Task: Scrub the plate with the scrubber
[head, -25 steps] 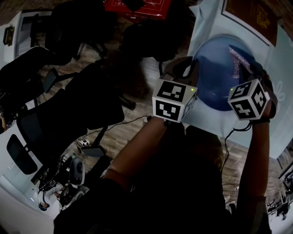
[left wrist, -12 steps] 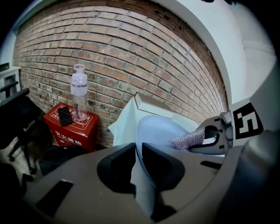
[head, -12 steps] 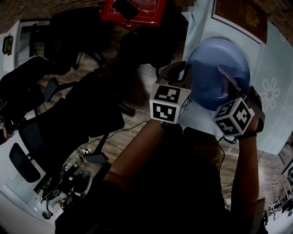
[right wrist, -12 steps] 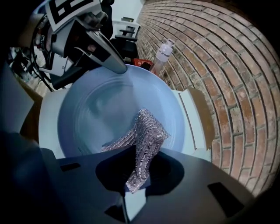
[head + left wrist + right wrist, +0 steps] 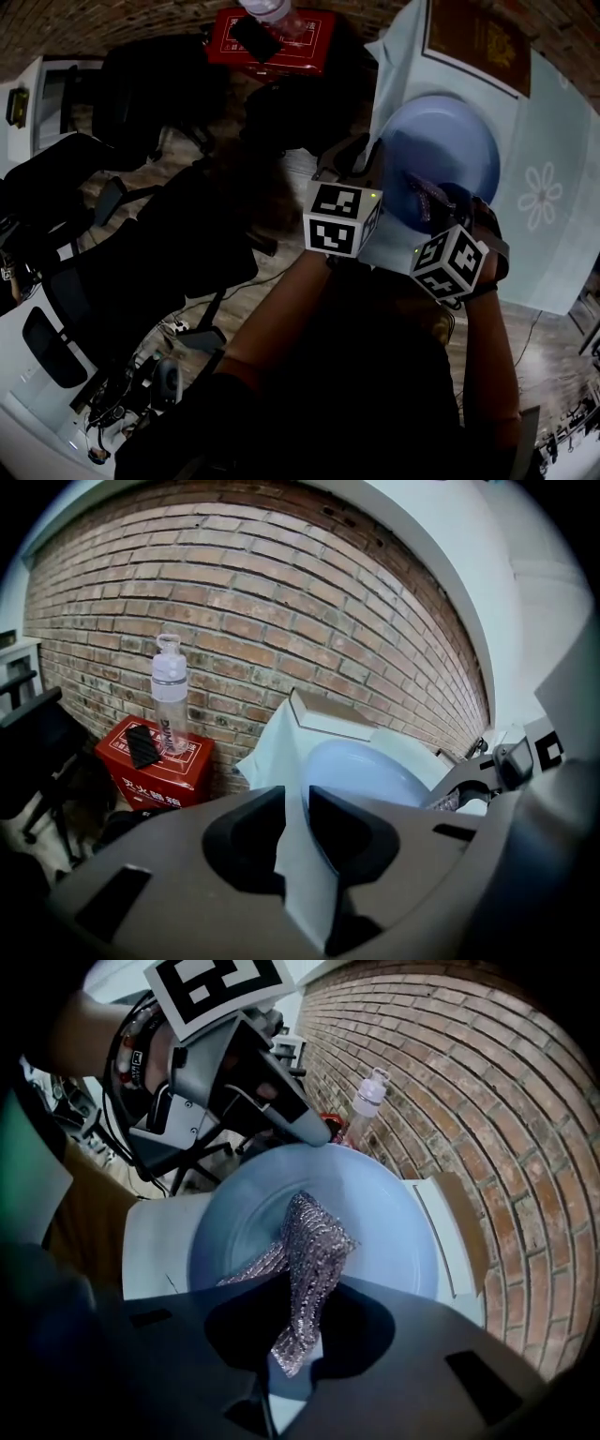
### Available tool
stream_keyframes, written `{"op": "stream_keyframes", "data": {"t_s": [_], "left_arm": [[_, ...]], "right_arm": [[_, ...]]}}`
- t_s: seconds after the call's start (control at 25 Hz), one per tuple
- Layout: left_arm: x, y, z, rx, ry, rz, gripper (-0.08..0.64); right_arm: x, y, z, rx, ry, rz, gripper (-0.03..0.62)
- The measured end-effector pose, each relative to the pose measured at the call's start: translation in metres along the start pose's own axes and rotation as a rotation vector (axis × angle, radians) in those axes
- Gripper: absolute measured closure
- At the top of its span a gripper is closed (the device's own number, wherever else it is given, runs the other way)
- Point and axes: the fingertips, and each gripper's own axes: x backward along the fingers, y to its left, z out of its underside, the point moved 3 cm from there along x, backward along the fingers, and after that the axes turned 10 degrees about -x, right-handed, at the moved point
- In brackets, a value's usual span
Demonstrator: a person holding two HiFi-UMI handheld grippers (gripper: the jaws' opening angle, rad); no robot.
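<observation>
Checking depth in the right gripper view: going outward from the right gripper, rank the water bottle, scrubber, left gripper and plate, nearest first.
1. scrubber, between the jaws.
2. plate, right behind the scrubber.
3. left gripper, gripping the plate's far rim.
4. water bottle, farther back, by the brick wall.

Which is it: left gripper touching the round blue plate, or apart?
Touching: left gripper view shows the left gripper shut on the round blue plate.

Both forearms reach forward side by side, the left gripper [image 5: 301, 819] just beside the right gripper [image 5: 298, 1340]. The left gripper's jaws are closed on the rim of the plate [image 5: 398, 1232]. The right gripper's jaws pinch the scrubber [image 5: 311, 1246], which rests on the plate.
</observation>
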Motion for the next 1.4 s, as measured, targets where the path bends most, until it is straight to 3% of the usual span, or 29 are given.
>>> {"op": "stream_keyframes", "data": {"t_s": [0.36,0.56,0.72,0.84,1.08,1.4], "left_arm": [[0.036,0.025,-0.053,-0.057,-0.057,-0.015,0.48],[0.053,0.016,-0.089,-0.115,-0.094,0.021,0.48],[0.065,-0.01,-0.117,-0.193,-0.14,0.05,0.48],[0.08,-0.032,-0.139,-0.252,-0.175,0.049,0.48],[0.11,-0.086,-0.161,-0.345,-0.227,0.053,0.48],[0.15,-0.162,-0.18,-0.394,-0.313,0.03,0.48]], "right_arm": [[0.031,-0.009,-0.016,-0.144,-0.082,-0.007,0.509],[0.068,-0.026,-0.033,-0.296,-0.226,0.025,0.509],[0.102,-0.051,-0.039,-0.456,-0.397,0.048,0.509],[0.132,-0.071,-0.039,-0.497,-0.51,0.084,0.509],[0.194,-0.092,-0.027,-0.593,-0.744,0.047,0.509],[0.275,-0.109,0.017,-0.584,-0.962,0.097,0.509]]}}
